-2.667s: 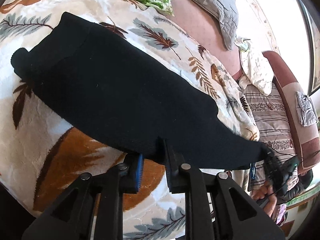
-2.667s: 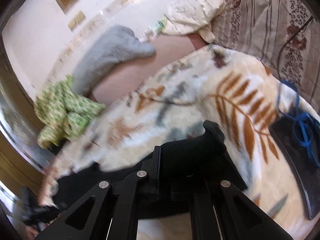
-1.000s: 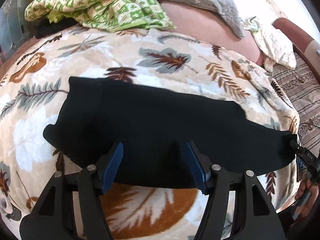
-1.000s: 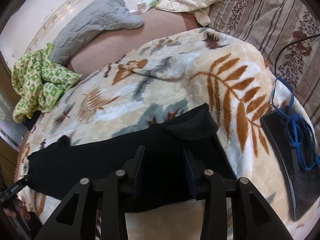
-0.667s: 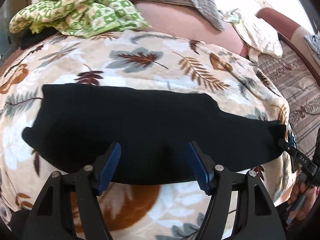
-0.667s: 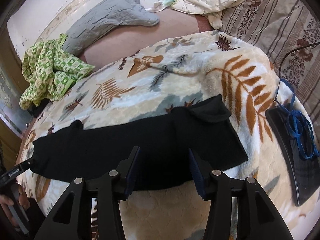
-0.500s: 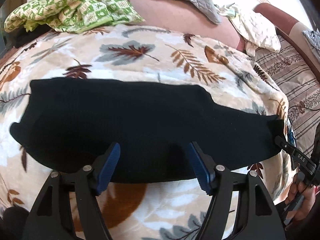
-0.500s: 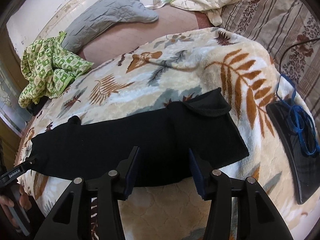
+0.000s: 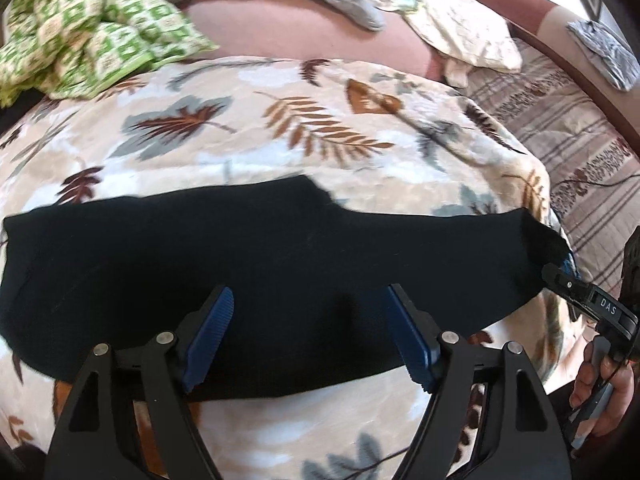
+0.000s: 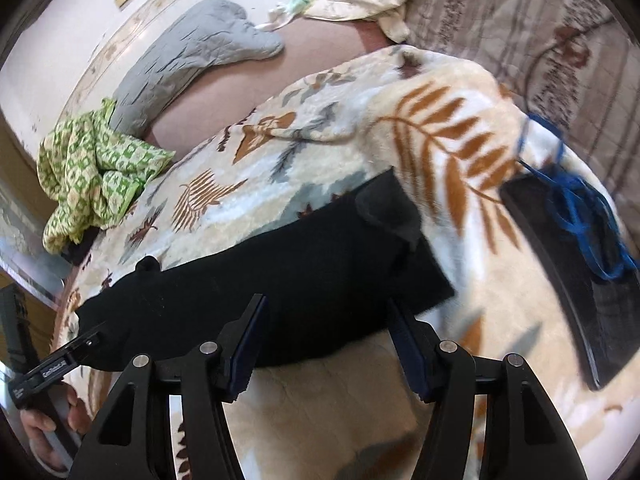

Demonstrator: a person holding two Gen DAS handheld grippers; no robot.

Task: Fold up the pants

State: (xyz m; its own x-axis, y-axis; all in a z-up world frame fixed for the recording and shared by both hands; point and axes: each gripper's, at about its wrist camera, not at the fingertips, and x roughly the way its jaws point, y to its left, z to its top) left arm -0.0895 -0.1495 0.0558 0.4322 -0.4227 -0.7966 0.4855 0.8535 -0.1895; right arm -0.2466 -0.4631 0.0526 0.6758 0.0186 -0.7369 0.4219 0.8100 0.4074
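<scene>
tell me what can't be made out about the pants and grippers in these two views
- Left wrist view: the pants run behind the left gripper, whose opening jaws hide the near hem.
- Right wrist view: the right gripper, jaws opening, covers the pants' near edge; contact unclear.
- Pants are uniformly black, so fold layers are unreadable.
- Leaf blanket is motion-blurred on the right.

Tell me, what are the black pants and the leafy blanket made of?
Black pants: likely a knit fabric, matte; a faint ribbed weave shows and it lies limp. Leafy blanket: probably plush fleece; its surface looks fuzzy and thick, with soft-edged printed leaves. Exact fibres cannot be told.
</scene>
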